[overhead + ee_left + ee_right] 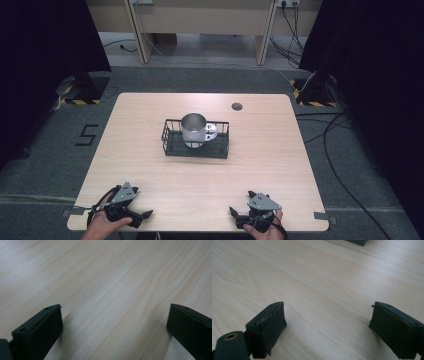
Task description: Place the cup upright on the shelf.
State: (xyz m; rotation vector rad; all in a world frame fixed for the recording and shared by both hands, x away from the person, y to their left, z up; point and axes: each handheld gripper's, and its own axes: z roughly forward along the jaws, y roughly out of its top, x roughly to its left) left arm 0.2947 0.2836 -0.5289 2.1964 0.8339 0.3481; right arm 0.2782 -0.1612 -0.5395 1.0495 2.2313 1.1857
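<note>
Grey carpet floor (45,150), black curtains (40,35), perhaps desk (200,20) behind.

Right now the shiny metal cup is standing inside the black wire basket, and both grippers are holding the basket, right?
Not quite. The metal cup does stand in the wire basket, but the high view shows the left gripper and right gripper apart from it, near the table's front edge.
</note>
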